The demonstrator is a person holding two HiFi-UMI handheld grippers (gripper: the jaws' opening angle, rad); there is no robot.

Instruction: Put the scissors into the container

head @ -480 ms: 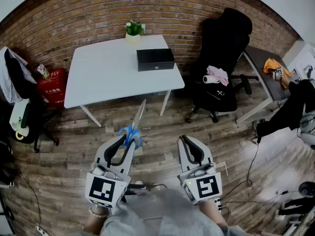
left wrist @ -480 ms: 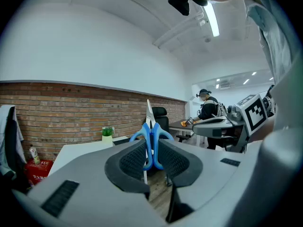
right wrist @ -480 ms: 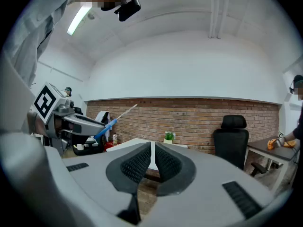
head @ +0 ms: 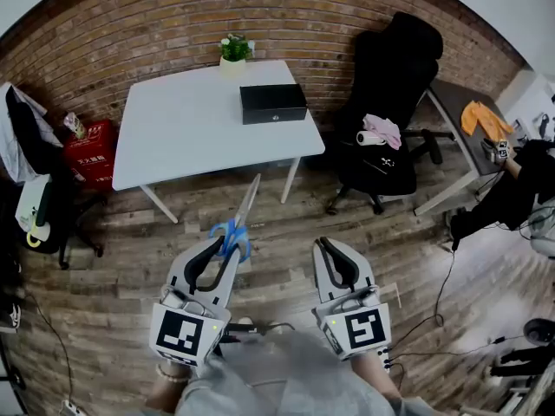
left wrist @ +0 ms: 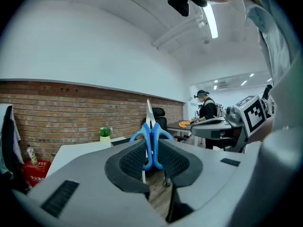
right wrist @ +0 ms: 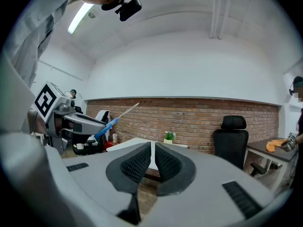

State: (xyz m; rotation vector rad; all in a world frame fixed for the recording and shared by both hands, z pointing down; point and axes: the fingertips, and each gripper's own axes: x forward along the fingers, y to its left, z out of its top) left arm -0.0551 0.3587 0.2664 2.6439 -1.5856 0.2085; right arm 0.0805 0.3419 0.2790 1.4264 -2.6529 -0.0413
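The left tongs (head: 222, 243) grip the blue-handled scissors (head: 236, 222) over the floor, blades toward the black box (head: 273, 104) on the white surface (head: 178, 133), while the right tongs (head: 329, 246) are closed, empty.

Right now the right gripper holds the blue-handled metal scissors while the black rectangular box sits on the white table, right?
No, the left gripper holds the blue-handled metal scissors, per the left gripper view; the black rectangular box is on the white table.

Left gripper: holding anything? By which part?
Yes. The left gripper holds the scissors by the blue handles, clamped between its jaws. The blades stick out past the jaw tips.
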